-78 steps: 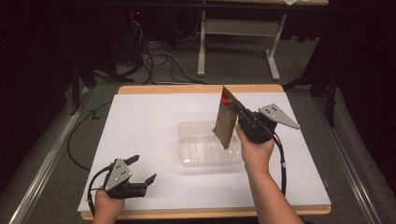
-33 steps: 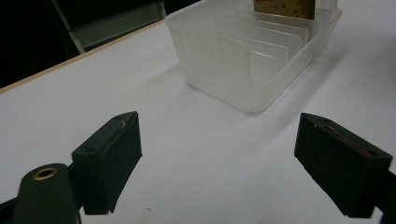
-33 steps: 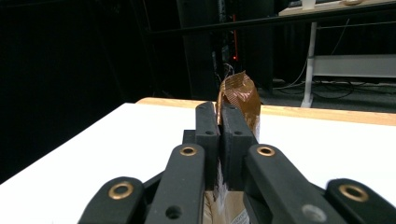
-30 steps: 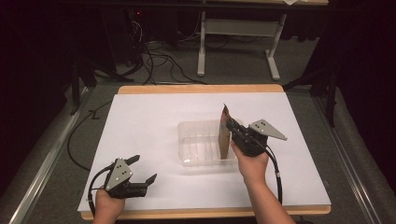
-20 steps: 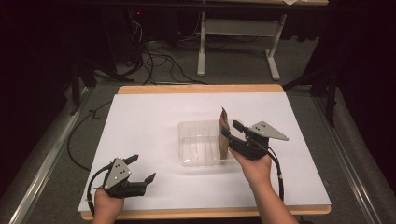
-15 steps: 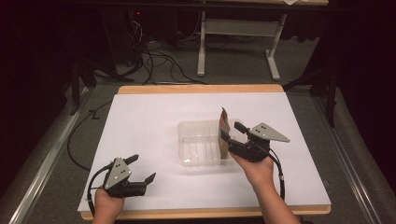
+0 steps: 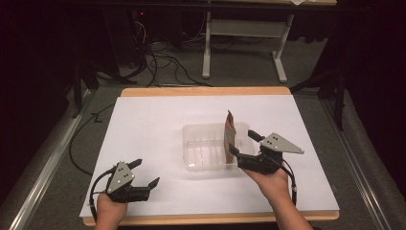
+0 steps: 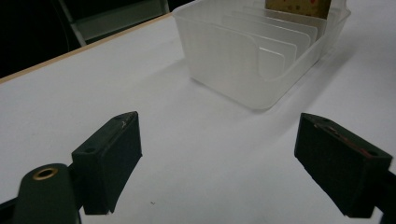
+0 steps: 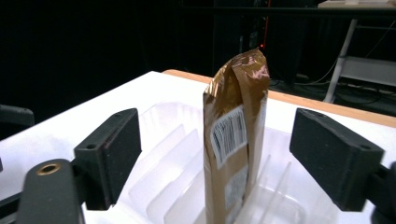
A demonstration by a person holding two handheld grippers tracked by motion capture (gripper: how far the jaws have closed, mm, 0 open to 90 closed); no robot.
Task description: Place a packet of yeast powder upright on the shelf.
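Two hand-held grippers are at work over the white worktop (image 7: 158, 129), one in each of the person's hands. The right hand-held gripper (image 7: 243, 143) sits just at the right end of a clear plastic tray (image 7: 201, 146) with upright dividers, near the middle of the worktop. Its jaws have just been opening and now stand wide apart, with a brown foil packet (image 7: 229, 132) between them but free of both pads; in the right gripper view the packet (image 9: 236, 140) stands upright in the tray (image 9: 163, 130), a white barcode label on its facing side, with clear gaps to the black jaws on either hand. The packet stands at the tray's right end, rising well above the rim and leaning slightly. The left hand-held gripper (image 7: 143, 173) rests low near the front left corner of the worktop, well apart from the tray, its jaws spread wide with nothing between them. In the left gripper view, bare white worktop (image 8: 140, 93) lies between its jaws, and the tray (image 8: 233, 60) shows farther off with the packet (image 8: 299, 5) at its far end.
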